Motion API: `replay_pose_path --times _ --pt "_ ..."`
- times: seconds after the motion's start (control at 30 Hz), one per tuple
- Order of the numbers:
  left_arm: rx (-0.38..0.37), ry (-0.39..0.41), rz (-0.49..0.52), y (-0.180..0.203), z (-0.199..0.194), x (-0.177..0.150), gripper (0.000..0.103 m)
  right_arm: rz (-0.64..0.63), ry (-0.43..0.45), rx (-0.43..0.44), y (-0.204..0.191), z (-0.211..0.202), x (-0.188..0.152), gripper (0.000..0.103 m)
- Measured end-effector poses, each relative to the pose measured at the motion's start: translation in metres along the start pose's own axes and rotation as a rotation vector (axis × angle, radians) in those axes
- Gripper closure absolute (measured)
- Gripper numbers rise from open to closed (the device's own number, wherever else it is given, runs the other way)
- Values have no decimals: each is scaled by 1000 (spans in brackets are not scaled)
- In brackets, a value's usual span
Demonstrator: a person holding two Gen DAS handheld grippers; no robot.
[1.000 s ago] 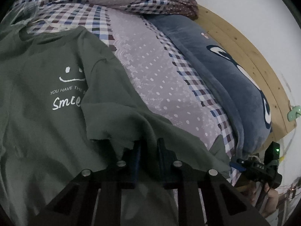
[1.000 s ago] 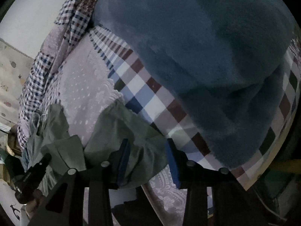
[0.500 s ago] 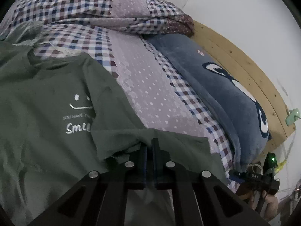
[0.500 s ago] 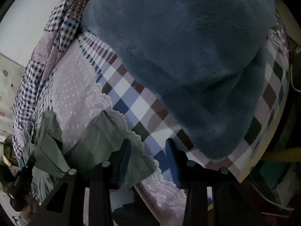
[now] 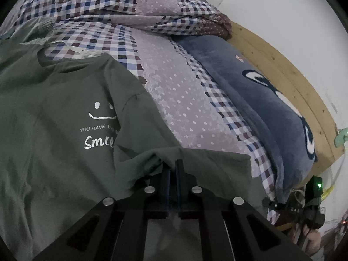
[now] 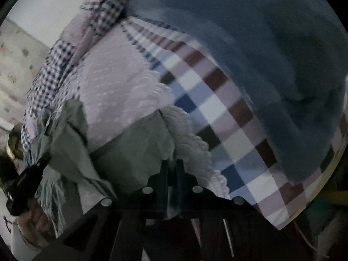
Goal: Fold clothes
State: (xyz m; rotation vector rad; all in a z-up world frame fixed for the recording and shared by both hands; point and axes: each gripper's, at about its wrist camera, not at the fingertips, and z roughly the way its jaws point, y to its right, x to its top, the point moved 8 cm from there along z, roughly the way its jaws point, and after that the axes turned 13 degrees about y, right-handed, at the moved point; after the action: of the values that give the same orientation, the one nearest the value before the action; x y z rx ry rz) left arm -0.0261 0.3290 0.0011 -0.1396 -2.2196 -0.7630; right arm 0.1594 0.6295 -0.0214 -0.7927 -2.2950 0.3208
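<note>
One green T-shirt (image 5: 54,113) lies print-up on the bedsheet (image 5: 180,100), its side folded inward over the word "Smile". The left gripper (image 5: 171,169) has its fingers pressed together on that folded edge. The right gripper (image 6: 171,169) pinches the shirt's hem near the sheet's lace border – this view is blurred. Beside the shirt runs a bare strip of sheet, then one blue plush pillow (image 5: 261,100) against the wooden headboard (image 5: 289,82). One checked quilt (image 5: 121,2) is bunched at the far end.
</note>
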Motion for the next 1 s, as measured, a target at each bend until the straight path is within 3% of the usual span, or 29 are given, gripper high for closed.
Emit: replay_pose_path --times 0.17,0.33,0.37,0.5,0.63,0.7,0.77,0.87,0.93,1.0 --pt "-46 72 -53 3 -15 22 100 58 114 178 -20 -42 21 98" --pt "-117 193 -99 14 -22 67 100 376 255 394 3 -78 49 92" --pt "-119 203 -92 19 -17 76 100 421 256 371 14 -75 49 92" --pt "-69 205 -71 27 25 102 100 443 191 119 55 -42 35 90" --pt "28 140 -14 21 75 103 99 298 172 62 50 -26 35 59" --pt "60 122 47 20 85 97 91 220 183 81 37 -23 39 56" --pt "43 133 102 26 78 92 61 149 180 115 17 -18 42 56" --pt "19 161 166 34 58 82 27 79 175 160 -8 -11 42 55" --pt "22 164 200 37 41 68 19 45 178 167 -17 -9 44 55" --pt "13 146 221 40 27 52 19 4 166 167 -25 -7 41 55"
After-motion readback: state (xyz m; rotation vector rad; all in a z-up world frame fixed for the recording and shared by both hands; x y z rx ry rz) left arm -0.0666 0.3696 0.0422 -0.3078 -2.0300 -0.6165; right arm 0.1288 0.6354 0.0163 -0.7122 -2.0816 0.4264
